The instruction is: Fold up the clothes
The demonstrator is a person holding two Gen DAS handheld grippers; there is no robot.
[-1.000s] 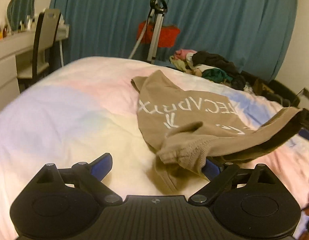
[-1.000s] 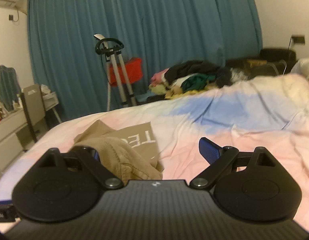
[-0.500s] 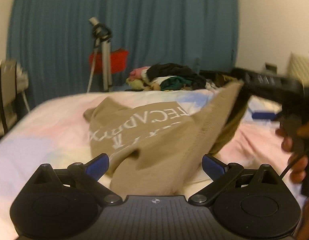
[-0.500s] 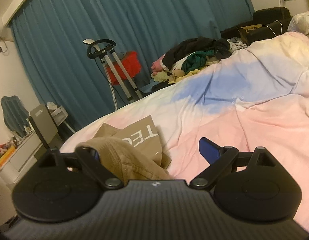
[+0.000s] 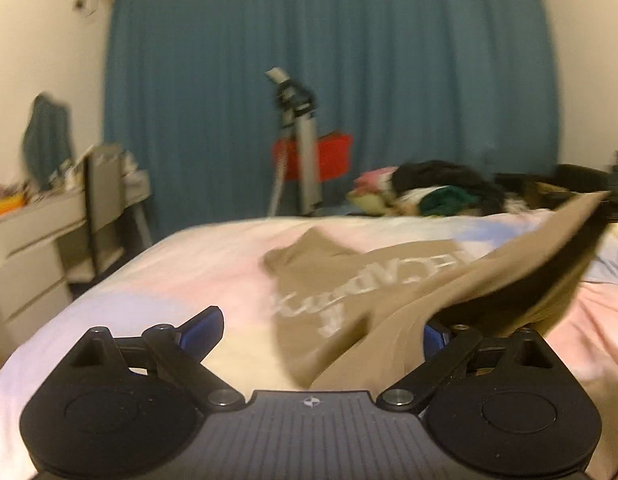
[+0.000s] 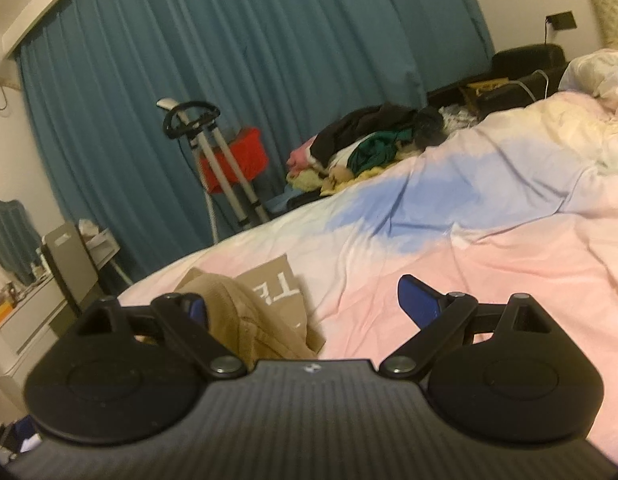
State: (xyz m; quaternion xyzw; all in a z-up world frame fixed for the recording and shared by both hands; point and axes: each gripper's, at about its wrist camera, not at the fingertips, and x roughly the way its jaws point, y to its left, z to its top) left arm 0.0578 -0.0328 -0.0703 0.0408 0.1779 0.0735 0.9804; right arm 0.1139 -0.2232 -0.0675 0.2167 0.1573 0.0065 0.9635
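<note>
A tan T-shirt (image 5: pixel 349 280) with white lettering lies on a bed (image 5: pixel 149 280) covered in pink, blue and cream. Compared with a second ago, the shirt's near edge has been lifted off the bed and stretched between the two tools, so its body is now spread flatter. The left gripper (image 5: pixel 313 328) has its fingers wide apart, with shirt cloth draped over the right-hand finger; the view is blurred, so it may only be hooked rather than pinched. The right gripper (image 6: pixel 305 300) is also spread wide, with bunched shirt cloth against its left-hand finger. Beyond the shirt, a heap of other clothes (image 6: pixel 365 144) waits. The shirt looks nearly ready for a first fold.
</note>
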